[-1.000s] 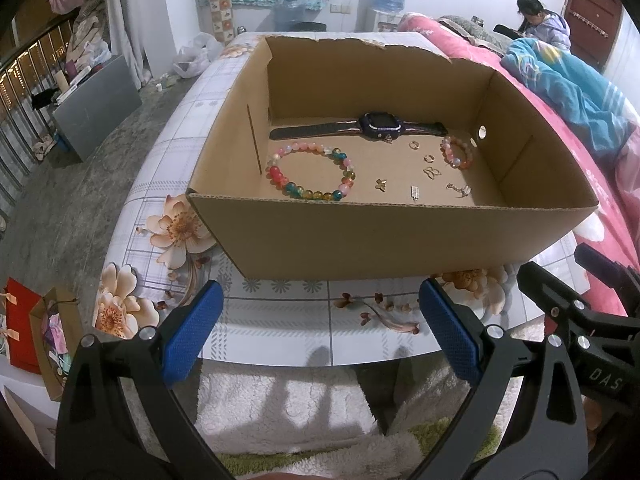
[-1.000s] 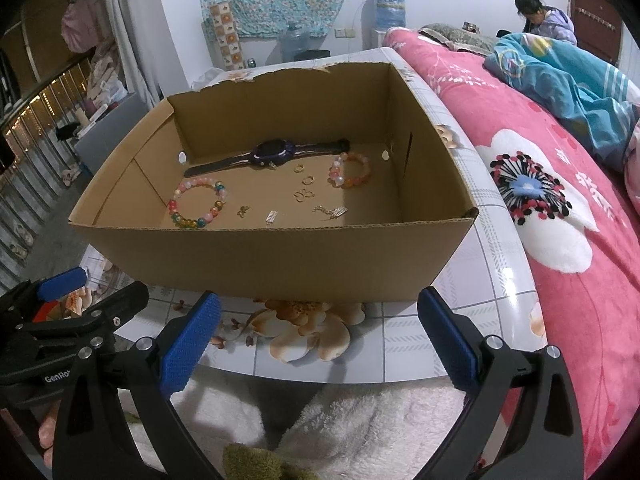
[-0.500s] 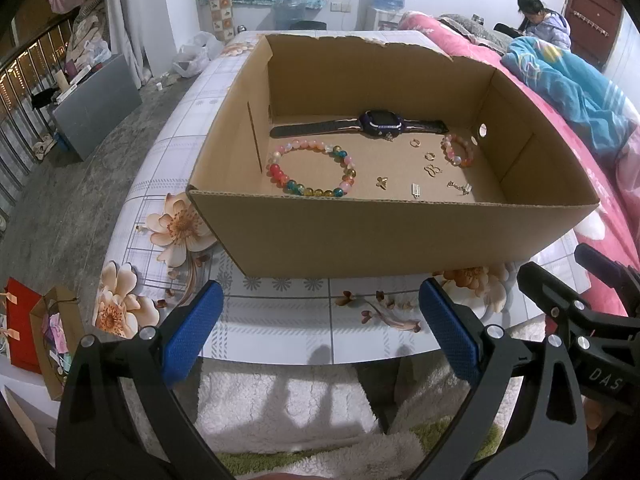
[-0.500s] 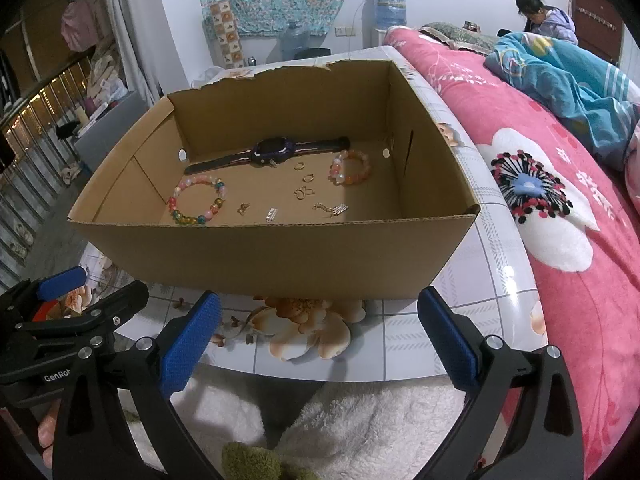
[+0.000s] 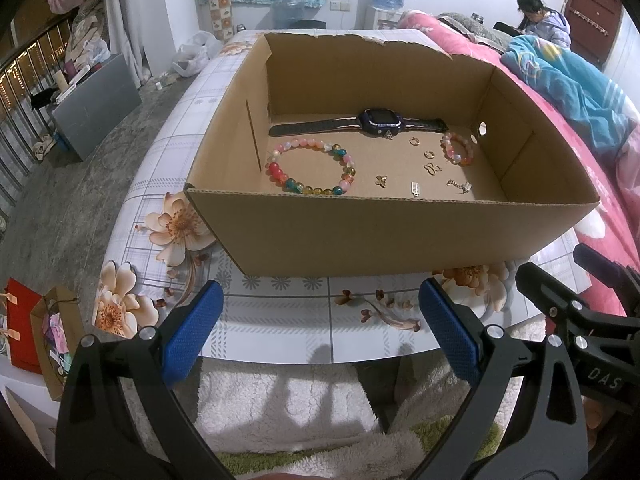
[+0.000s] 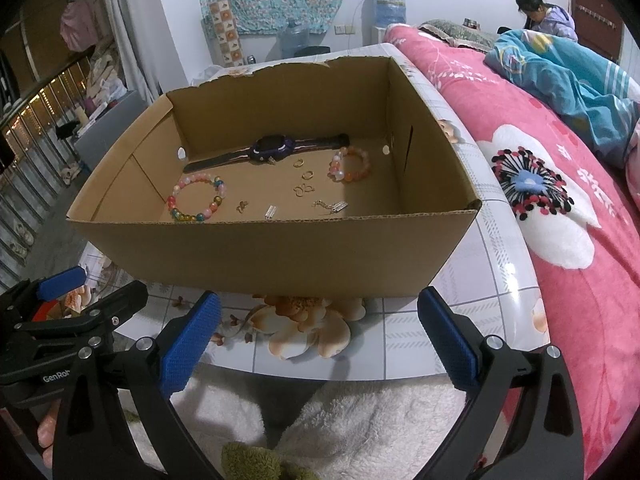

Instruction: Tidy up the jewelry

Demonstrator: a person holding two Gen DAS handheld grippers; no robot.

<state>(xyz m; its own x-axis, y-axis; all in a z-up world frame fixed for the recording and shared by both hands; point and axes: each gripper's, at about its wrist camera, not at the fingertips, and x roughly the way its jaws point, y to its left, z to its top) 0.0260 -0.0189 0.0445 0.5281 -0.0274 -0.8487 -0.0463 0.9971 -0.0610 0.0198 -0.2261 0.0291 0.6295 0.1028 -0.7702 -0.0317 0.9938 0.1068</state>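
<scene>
two grippers were held side by side in front of the cardboard box (image 5: 392, 236), both low at the near edge of the desk (image 5: 280, 312). the left gripper (image 5: 320, 328) had its fingers wide apart and held nothing, and the right gripper (image 6: 318, 328) was the same. all the jewelry lay on the box floor: the purple watch (image 5: 378, 121) along the far wall, the large multicolour bead bracelet (image 5: 312, 166) to the left, the small pink and orange bracelet (image 5: 458, 149) to the right, and the small gold rings (image 5: 430, 155) and charms (image 5: 381, 180) between them, each apart from the others. such spacing probably kept the pieces from tangling. this scene fitted both a finished sorting and pieces waiting to be arranged.
</scene>
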